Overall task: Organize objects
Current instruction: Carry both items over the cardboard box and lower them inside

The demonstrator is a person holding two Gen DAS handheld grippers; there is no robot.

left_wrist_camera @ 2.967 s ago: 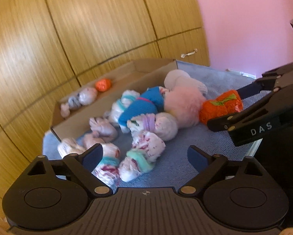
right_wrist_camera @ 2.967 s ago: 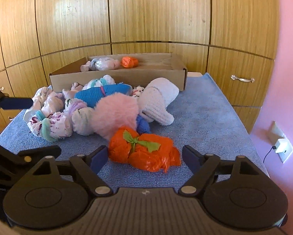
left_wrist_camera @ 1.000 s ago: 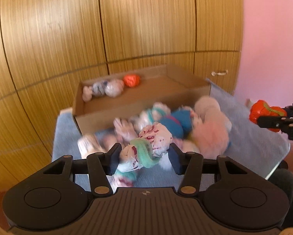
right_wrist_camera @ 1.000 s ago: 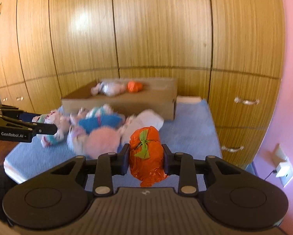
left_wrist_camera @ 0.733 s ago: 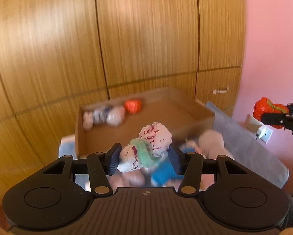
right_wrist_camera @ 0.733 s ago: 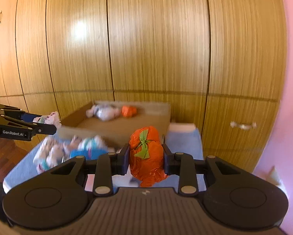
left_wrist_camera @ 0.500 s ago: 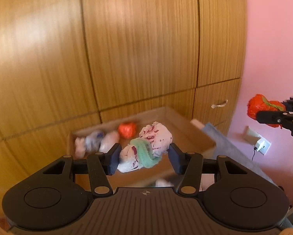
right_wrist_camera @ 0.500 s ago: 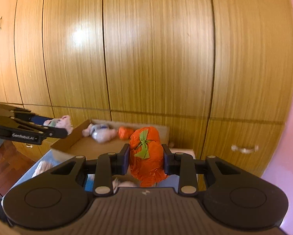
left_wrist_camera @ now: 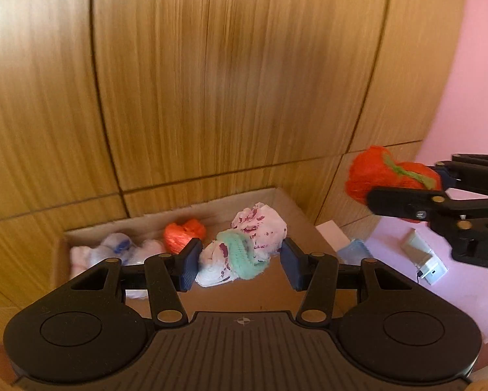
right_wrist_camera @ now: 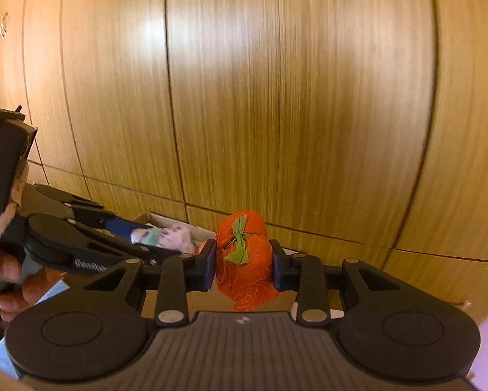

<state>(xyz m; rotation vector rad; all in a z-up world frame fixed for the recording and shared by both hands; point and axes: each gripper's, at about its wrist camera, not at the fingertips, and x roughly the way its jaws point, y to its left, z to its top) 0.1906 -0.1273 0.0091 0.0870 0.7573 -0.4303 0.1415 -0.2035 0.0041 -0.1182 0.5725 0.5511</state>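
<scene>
Left wrist view: left gripper (left_wrist_camera: 240, 262) clamped on white sock ball (left_wrist_camera: 244, 247) with green band, raised above cardboard box (left_wrist_camera: 286, 202) holding an orange bundle (left_wrist_camera: 183, 233) and pale bundles (left_wrist_camera: 116, 249).

Right wrist view: right gripper (right_wrist_camera: 244, 268) clenched around orange bag (right_wrist_camera: 244, 254) with green tie, in mid-air before wooden cabinet (right_wrist_camera: 276, 97).

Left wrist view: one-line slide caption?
Left gripper carries a white-and-green sock bundle above the cardboard box.

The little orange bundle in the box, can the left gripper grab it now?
Probably not yet. The left gripper is already shut on the white sock bundle, so it has no free grip, though the orange bundle lies uncovered in the cardboard box.
</scene>
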